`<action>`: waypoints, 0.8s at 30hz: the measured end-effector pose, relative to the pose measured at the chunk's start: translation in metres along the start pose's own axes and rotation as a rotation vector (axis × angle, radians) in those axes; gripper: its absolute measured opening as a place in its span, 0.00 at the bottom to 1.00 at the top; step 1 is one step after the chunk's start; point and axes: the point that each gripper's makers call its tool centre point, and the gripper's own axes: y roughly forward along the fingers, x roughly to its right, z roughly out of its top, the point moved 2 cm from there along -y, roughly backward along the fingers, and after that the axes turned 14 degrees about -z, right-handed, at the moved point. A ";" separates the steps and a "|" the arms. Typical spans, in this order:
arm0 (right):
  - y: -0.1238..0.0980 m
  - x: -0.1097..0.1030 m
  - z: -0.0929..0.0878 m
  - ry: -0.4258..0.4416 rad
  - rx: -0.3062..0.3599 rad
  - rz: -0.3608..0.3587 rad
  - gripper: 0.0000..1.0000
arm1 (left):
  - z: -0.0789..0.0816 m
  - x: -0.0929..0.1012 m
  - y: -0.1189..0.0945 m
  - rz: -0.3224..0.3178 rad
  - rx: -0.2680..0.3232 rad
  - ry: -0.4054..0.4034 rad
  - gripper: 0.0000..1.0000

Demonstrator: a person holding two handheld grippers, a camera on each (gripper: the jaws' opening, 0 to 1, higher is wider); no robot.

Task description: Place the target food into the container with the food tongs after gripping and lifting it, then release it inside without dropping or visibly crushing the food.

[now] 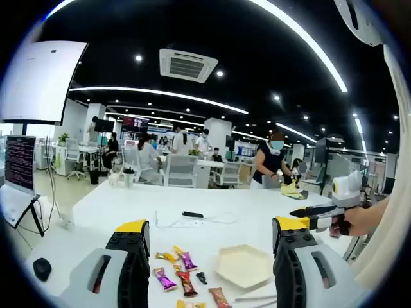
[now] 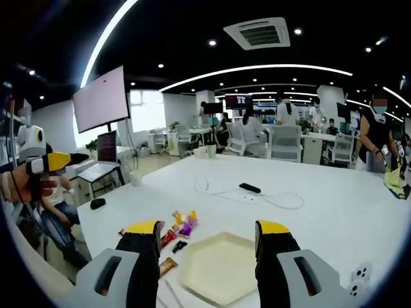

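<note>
Hovering wide-jawed, both the left gripper (image 1: 210, 240) and right gripper (image 2: 207, 242) over glossy wrapped snacks (image 2: 178, 229), hexagonal cream tray (image 2: 221, 266).

The desk (image 2: 334, 212) had a smooth white top with a matt look. The tray (image 2: 221, 266) looked like pale cream plastic or pressed paper, smooth and matt. The snacks (image 1: 186, 263) were in glossy foil-like wrappers that shone in purple, yellow and red. The left gripper (image 1: 209, 253) and the right gripper (image 2: 205, 253) had fingers (image 1: 131, 247) of matt black plastic with yellow tips and grey plastic bodies.
</note>
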 end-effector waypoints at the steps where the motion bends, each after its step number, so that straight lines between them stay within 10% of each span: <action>1: 0.001 -0.001 0.000 0.000 0.000 0.003 0.60 | -0.001 -0.001 -0.005 0.015 0.000 -0.005 0.78; 24: 0.019 -0.034 0.001 -0.028 -0.005 0.105 0.60 | -0.005 -0.015 -0.036 0.118 0.003 -0.018 0.78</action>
